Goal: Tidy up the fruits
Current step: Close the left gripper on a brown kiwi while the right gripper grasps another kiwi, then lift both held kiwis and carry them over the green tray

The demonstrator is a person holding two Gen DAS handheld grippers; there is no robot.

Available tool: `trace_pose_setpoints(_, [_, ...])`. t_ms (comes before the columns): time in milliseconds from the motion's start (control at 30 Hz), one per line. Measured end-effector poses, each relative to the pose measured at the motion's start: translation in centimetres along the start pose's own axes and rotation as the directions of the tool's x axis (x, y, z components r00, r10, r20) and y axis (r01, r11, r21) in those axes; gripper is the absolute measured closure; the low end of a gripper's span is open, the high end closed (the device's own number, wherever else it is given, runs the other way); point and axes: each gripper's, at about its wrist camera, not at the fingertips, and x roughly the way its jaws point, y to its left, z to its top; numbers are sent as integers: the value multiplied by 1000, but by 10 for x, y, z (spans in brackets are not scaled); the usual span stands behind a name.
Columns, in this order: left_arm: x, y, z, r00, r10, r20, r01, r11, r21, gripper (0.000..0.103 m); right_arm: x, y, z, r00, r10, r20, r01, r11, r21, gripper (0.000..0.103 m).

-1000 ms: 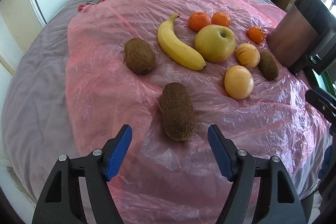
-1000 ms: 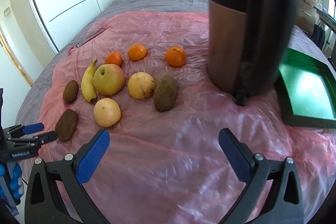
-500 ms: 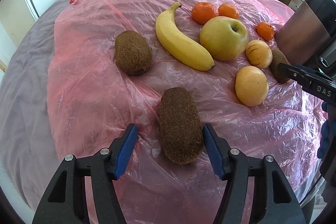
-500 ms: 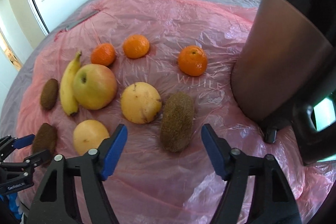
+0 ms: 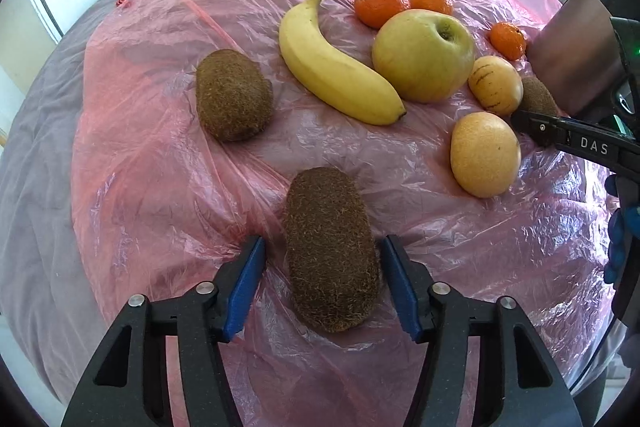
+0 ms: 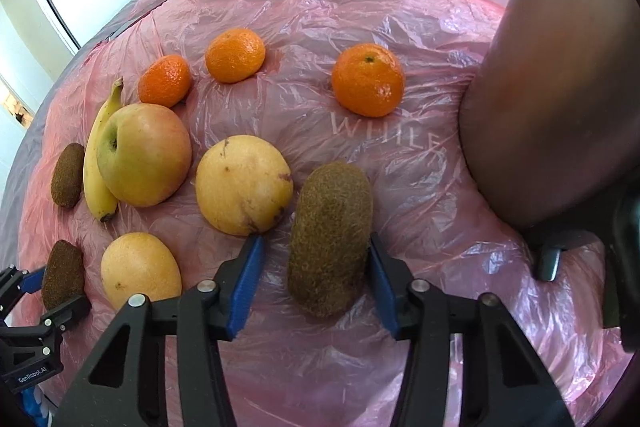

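Two kiwis, one for each of your hands, sit framed between blue pads on the pink plastic sheet (image 5: 160,187) spread over the bed. On your left, the left gripper (image 5: 322,283) straddles the near kiwi (image 5: 330,247); its jaws have just been closing and now stand part open, with a sliver of sheet showing on either side of the fruit, so nothing is gripped yet. Moving right, the right gripper (image 6: 312,277) brackets the right-hand kiwi (image 6: 330,235), which lies just beside a yellow pear (image 6: 244,185) and near the dark kettle (image 6: 560,107). Those jaws have also just been closing: the right pad looks to be touching the fuzzy skin, the left pad stands clear, so no hold is made.

Expect both kiwis to be light, a little soft and easily bruised, with fuzz that gives friction. Take each across its narrow middle, long axis running between the pads, and squeeze gently. The crinkled sheet is slick and loose, so a one-sided push may roll the fruit away.

Only the left wrist view shows the banana (image 5: 332,67) in full and the second kiwi (image 5: 234,95) beyond it. Only the right wrist view shows white lettering on the sheet and the three tangerines well spread.
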Motion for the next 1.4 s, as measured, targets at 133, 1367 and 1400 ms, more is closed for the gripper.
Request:
trace_pose_setpoints(133, [4,2,1,1000,-24,-11,24,1000,-5,66,0,-3,-2,1000,14,3,-14,1000,10,39])
trace_pose_setpoints(1367, [-82,56,-54,963,-202,177,226,966,-125,69,-94,-7,-55,987,75,139,-86,994,71,68])
trace_pose_setpoints(1400, [-88,56,-57,962,-204,183,228,966,-123,69,-99,-7,-58,987,76,141,-87,994,71,68])
